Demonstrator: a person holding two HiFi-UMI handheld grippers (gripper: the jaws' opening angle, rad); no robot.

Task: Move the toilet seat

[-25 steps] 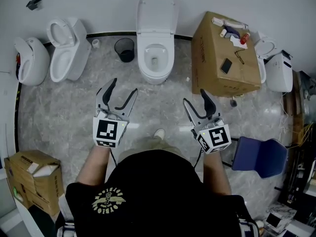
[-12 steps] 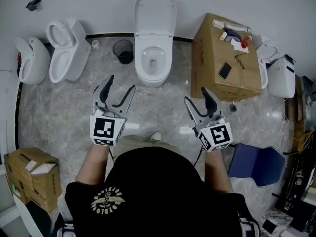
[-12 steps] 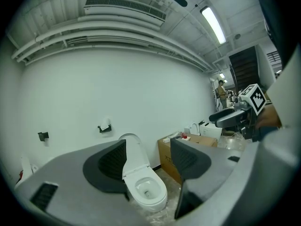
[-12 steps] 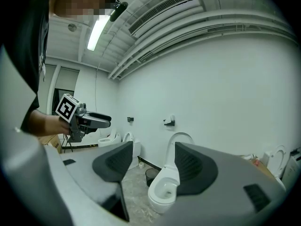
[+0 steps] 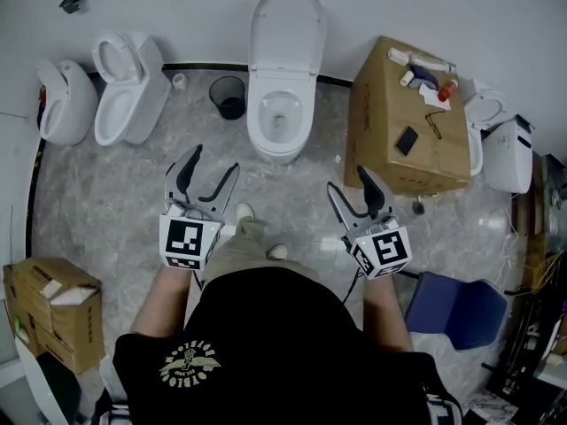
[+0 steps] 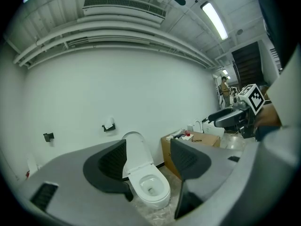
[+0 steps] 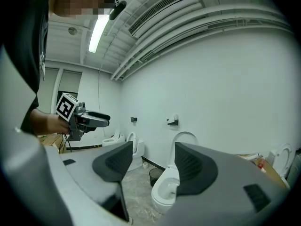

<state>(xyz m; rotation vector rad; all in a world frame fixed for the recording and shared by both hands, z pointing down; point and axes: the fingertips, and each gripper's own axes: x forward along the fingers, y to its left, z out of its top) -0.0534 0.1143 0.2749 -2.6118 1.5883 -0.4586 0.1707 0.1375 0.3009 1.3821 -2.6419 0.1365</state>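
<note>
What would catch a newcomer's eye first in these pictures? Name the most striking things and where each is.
The white toilet with its lid raised stands mid-picture against the far wall. Before it, the left tool and right tool are held out side by side, both open and empty. A large cardboard box sits just right of the toilet.

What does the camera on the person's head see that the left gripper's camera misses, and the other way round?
Only the head view shows the blue chair, the small cardboard box at the lower left and the black waste bin. Only the left gripper view shows the ceiling light, the air vent and the paper holder on the wall. Both show the middle toilet with its lid raised, the large cardboard box beside it and the right gripper, open and empty.
</note>
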